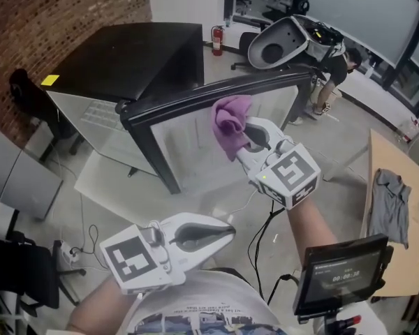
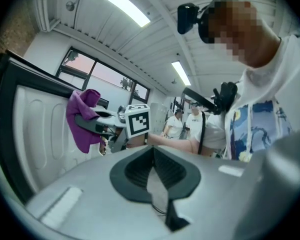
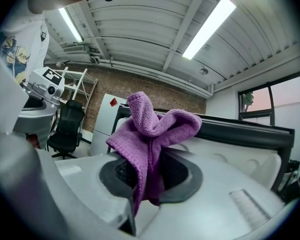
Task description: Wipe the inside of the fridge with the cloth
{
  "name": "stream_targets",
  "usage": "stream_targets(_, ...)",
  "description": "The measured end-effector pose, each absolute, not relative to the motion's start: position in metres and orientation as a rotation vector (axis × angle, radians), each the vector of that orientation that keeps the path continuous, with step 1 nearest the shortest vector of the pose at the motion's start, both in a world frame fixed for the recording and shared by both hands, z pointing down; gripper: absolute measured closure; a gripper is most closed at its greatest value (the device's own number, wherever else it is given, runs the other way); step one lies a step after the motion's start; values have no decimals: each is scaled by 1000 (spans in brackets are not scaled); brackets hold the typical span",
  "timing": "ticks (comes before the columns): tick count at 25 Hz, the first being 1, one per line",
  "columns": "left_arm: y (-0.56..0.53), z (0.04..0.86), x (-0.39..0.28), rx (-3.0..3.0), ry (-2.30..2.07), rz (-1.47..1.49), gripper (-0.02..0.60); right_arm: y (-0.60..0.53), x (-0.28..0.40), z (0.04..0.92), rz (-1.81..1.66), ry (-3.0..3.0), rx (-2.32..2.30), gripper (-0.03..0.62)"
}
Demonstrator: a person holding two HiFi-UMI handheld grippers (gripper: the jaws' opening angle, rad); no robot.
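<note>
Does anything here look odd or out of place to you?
Nothing looks spilled or broken. Only the purple cloth looks untidy: it is a crumpled wad pinched in the right claw, beside the open fridge door, not spread flat.

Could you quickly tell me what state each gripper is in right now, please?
Left gripper: closed, holding nothing.
Right gripper: closed on the purple cloth.
</note>
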State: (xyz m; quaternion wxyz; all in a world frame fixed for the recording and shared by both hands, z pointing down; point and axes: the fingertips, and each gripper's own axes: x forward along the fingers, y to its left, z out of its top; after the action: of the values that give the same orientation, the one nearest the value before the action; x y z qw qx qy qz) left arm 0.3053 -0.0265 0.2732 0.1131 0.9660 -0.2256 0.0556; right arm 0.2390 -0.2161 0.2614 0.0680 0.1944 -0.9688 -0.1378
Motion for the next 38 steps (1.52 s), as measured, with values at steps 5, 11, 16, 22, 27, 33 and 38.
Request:
stream_targets(5,-25,277,315,2832,-643,180,574,-248,277,265,-398,-2880,713,515)
stream_targets(11,-29,282,309,2825,-648,194,574,-282,311,270,-356,-2850,862,514)
stream_targets(16,-28,287,306,2818,-650,204,574,-300,334,274,-339,-2810,957,515)
stream_targets(22,-27,285,306,2812,-655,210,574,-305,344,279,-296,-2812,986,514)
stream_targets(27,-23,282,307,2807,-651,202,574,-269,318,274,-338,-2872,868,514)
stream_targets(33,-17,278,309,2792,-655,184,574,-199,243,275,-411,-2966,547,515)
stream_targets(38,-9,275,304,2779,-693,168,574,-155,183,287,-422,-2985,321,515)
